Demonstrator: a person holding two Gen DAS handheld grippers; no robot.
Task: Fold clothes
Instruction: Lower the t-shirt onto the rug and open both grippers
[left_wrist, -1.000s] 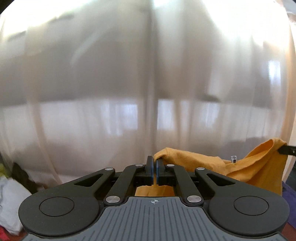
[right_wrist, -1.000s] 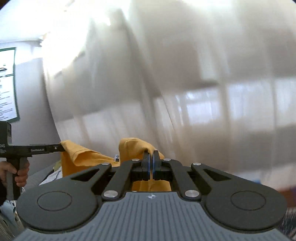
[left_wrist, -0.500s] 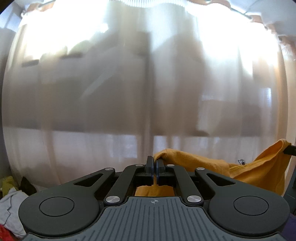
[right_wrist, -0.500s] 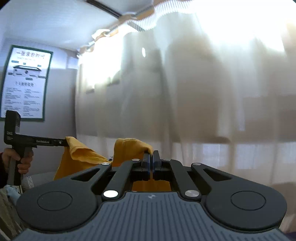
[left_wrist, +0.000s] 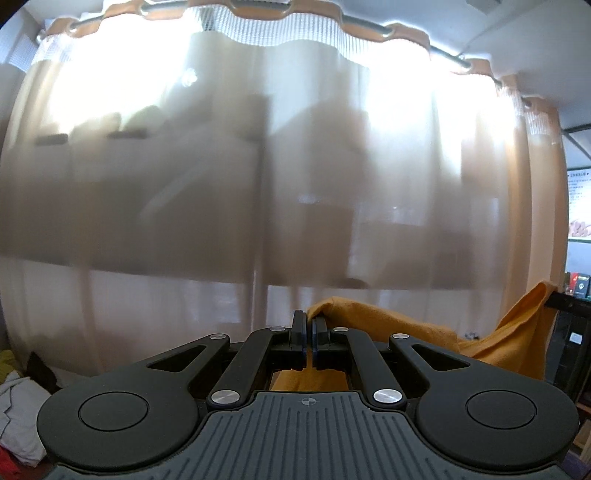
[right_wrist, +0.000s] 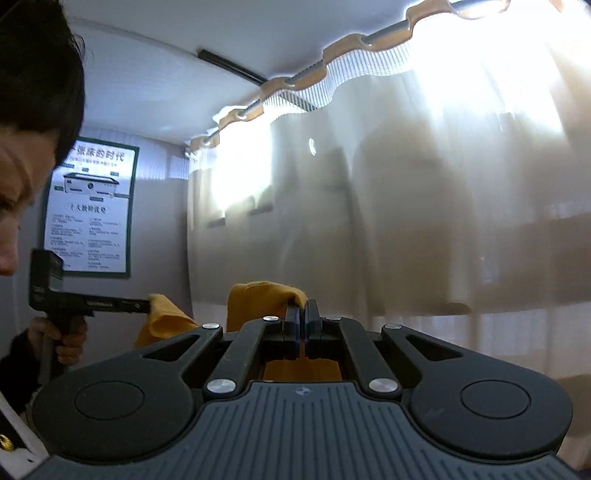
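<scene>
Rumpled white cloth (left_wrist: 18, 421) low left; supporting surface unseen

curtained room, sheer curtains (left_wrist: 258, 184) on rail, wall poster (right_wrist: 90, 206)

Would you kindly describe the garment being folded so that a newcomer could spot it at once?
Look in front of the pale backlit curtain that fills the view. Strung between the shut left gripper and right gripper hangs the mustard-yellow garment, the only saturated colour held up here, unlike the white clothes lying low at left.
</scene>
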